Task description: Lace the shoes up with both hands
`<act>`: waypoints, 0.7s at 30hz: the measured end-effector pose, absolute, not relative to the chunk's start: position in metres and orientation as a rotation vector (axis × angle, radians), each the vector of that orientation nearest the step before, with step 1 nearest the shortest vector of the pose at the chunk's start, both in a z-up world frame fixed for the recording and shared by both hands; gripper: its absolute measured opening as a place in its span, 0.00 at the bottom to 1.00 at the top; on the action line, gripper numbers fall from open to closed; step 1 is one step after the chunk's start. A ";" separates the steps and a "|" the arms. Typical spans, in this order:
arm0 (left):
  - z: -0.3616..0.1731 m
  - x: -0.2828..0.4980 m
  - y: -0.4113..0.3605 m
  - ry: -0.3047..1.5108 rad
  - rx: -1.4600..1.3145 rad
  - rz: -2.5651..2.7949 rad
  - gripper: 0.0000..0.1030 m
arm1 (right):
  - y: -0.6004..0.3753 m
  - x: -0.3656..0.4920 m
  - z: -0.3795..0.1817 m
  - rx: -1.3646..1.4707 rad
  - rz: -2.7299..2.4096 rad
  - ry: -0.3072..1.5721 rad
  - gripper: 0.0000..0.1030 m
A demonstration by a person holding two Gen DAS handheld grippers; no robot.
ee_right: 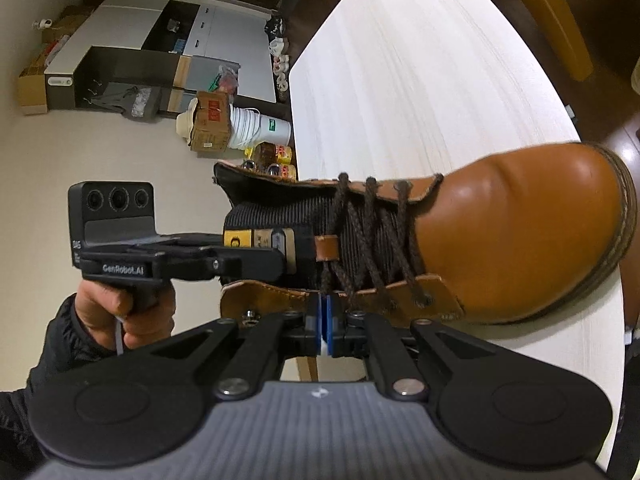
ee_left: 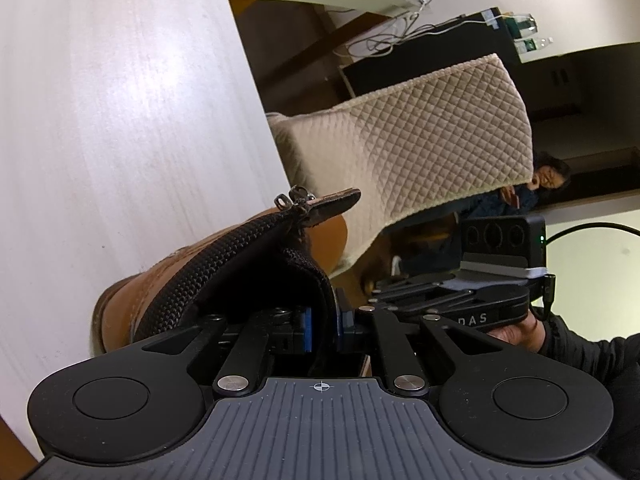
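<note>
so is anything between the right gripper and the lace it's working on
Nothing visible. The right gripper is shut at the boot's near eyelet flap, right where the dark lace comes down. The left gripper holds the tongue off to the side.

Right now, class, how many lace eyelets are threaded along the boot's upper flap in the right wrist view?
3, in a row on the upper flap: near the tongue, middle, nearest the toe. Others may be hidden further up the boot.

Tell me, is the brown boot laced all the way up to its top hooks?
No. The dark lace crosses only the lower eyelets of the boot; the top hooks are bare.
</note>
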State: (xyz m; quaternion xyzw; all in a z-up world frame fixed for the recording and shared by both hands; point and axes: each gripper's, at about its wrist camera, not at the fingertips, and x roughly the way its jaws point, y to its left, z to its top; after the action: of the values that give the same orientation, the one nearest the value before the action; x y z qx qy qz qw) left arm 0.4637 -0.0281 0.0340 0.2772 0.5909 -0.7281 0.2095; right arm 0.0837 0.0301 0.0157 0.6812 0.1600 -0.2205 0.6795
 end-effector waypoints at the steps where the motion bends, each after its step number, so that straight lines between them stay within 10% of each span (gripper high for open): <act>1: 0.034 0.463 -0.028 1.644 0.773 -2.027 0.10 | 0.029 0.085 0.015 1.529 -0.497 0.358 0.03; 21: 0.034 0.460 -0.027 1.615 0.807 -2.049 0.11 | 0.024 0.086 0.019 1.466 -0.525 0.362 0.14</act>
State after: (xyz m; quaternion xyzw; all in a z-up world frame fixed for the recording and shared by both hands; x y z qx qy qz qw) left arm 0.4602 -0.0265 0.0340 0.2893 0.5790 -0.7346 0.2037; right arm 0.0855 0.0237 0.0191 0.6573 0.1625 -0.2355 0.6972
